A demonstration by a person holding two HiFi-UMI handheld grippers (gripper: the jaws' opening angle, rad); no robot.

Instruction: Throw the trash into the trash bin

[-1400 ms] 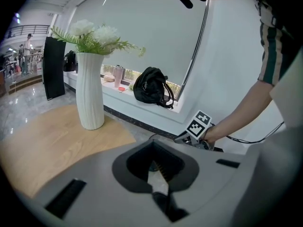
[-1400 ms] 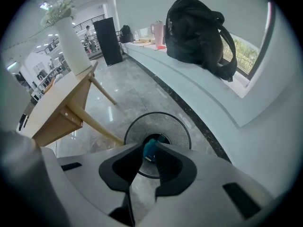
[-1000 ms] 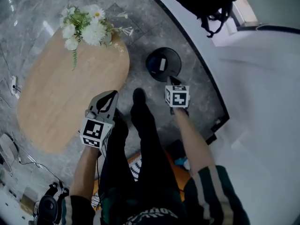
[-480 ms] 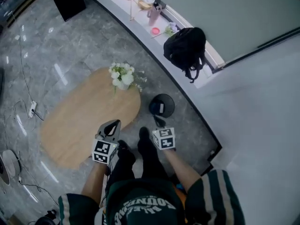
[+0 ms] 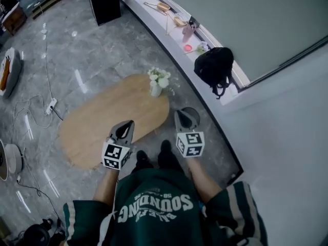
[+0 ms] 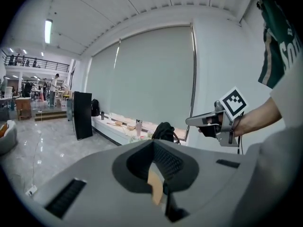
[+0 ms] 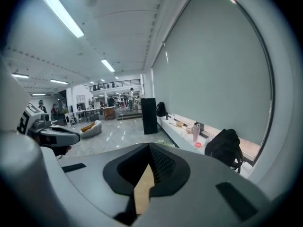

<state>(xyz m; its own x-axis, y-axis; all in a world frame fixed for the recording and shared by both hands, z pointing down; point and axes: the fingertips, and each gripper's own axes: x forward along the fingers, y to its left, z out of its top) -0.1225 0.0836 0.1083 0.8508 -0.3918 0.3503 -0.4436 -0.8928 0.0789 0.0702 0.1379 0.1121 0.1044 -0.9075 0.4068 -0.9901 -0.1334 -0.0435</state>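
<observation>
In the head view the dark round trash bin (image 5: 195, 114) stands on the grey floor beside the oval table, partly hidden behind my right gripper (image 5: 183, 118). No trash shows in either gripper. My left gripper (image 5: 124, 129) is held level beside it, over the table's near edge. Both point forward, away from me. In the left gripper view my left gripper (image 6: 154, 171) has its jaws together with nothing between them, and the right gripper (image 6: 201, 121) shows at the right. The right gripper view shows my right gripper (image 7: 147, 174) closed and empty too.
An oval wooden table (image 5: 102, 127) carries a vase of white flowers (image 5: 159, 81). A black backpack (image 5: 214, 68) sits on the white ledge (image 5: 154, 19) along the wall. A cable and power strip (image 5: 50, 106) lie on the floor at left. My feet are below the grippers.
The view has risen as the person stood up. Both grippers have lifted from low beside the bin to chest height, and the right one now overlaps the bin.
</observation>
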